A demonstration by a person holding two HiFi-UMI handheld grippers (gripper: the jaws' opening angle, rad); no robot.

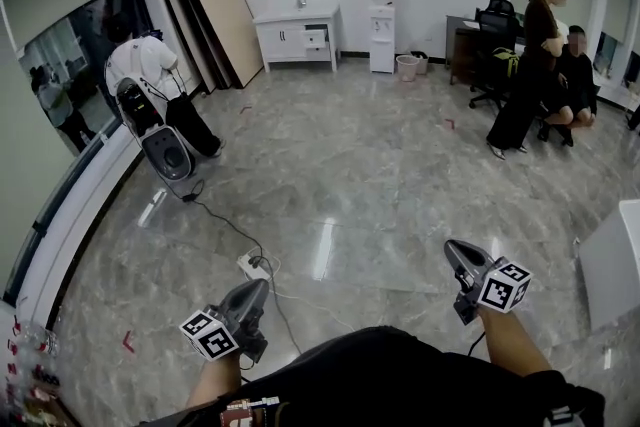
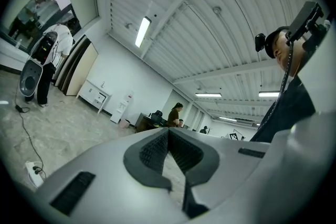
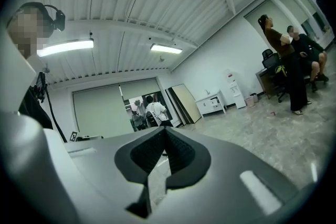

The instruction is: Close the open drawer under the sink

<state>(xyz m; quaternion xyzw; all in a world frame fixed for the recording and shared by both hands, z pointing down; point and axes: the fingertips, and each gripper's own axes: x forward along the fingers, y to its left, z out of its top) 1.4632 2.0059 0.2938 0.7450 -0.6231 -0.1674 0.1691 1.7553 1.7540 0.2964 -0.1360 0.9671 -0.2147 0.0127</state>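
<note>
The white sink cabinet point(image 1: 297, 33) stands against the far wall across the room, with one small drawer point(image 1: 316, 39) pulled out on its right side. It also shows far off as the sink cabinet point(image 2: 94, 94) in the left gripper view and the sink cabinet point(image 3: 211, 104) in the right gripper view. My left gripper point(image 1: 262, 285) is at the bottom left and my right gripper point(image 1: 450, 245) at the bottom right, both level and far from the cabinet. The left gripper point(image 2: 168, 130) is shut on nothing. The right gripper point(image 3: 164, 128) is likewise shut and empty.
A person point(image 1: 150, 80) bends over a speaker point(image 1: 168, 153) at the left. A cable runs to a power strip point(image 1: 254, 265) on the floor just ahead. Boards point(image 1: 215, 15) lean left of the cabinet; a water dispenser point(image 1: 381, 25) and bin point(image 1: 407, 67) stand right. Two people point(image 1: 535, 65) are by a desk.
</note>
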